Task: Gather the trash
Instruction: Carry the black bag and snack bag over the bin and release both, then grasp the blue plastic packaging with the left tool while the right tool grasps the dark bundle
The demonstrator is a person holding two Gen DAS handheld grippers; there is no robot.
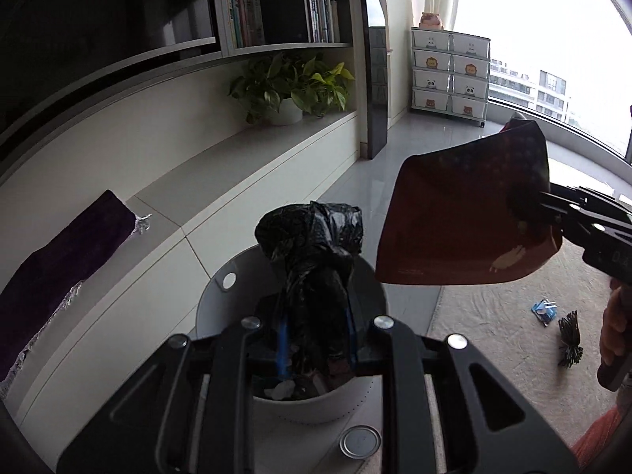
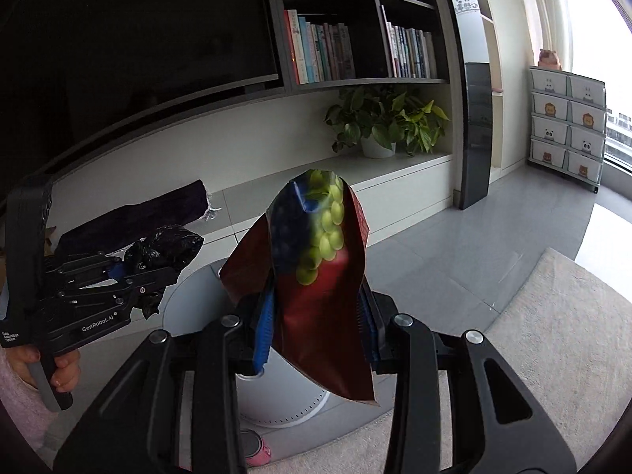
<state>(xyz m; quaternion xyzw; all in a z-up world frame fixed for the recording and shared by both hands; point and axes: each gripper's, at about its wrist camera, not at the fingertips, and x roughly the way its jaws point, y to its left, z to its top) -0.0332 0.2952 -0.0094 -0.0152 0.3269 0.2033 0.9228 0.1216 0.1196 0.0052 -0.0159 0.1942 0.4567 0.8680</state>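
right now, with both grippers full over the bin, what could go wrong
1. The left gripper holds the bunched black plastic bin liner above the white round bin, partly covering its mouth.
2. The right gripper pinches the floppy dark red grape-print snack bag low; it may miss the bin on release.

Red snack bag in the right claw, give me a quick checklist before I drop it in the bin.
1. Right claw shut on the red snack bag: ok.
2. Left claw shut on the black bin liner, lifting it above the white bin: ok.
3. Liner mouth open for the bag: not ok, it looks bunched shut.
4. Bag over the bin opening: cannot tell.
5. Floor trash collected: not ok, blue wrapper and black brush-like item lie on the rug.
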